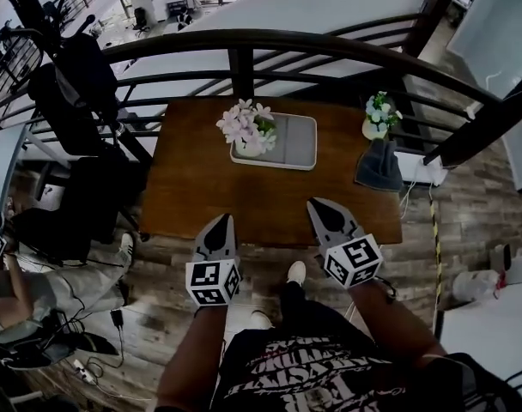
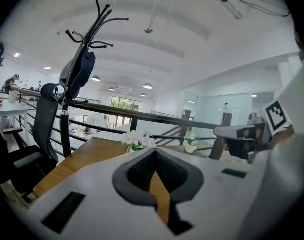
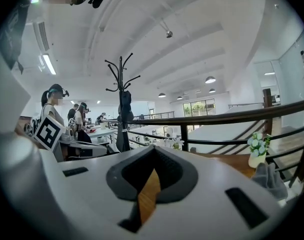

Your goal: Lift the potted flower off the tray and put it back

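The potted flower, pink-white blooms in a white pot, stands on the left part of a grey tray at the far side of the brown wooden table. My left gripper and right gripper hover side by side over the table's near edge, both pointing at the tray and well short of it. Each is shut with nothing held. In the left gripper view the flower shows just beyond the shut left gripper. In the right gripper view it sits far past the shut right gripper.
A second small pot of white-blue flowers and a dark grey cloth stand at the table's right end. A black railing runs behind the table. A coat stand and a dark chair are at the left.
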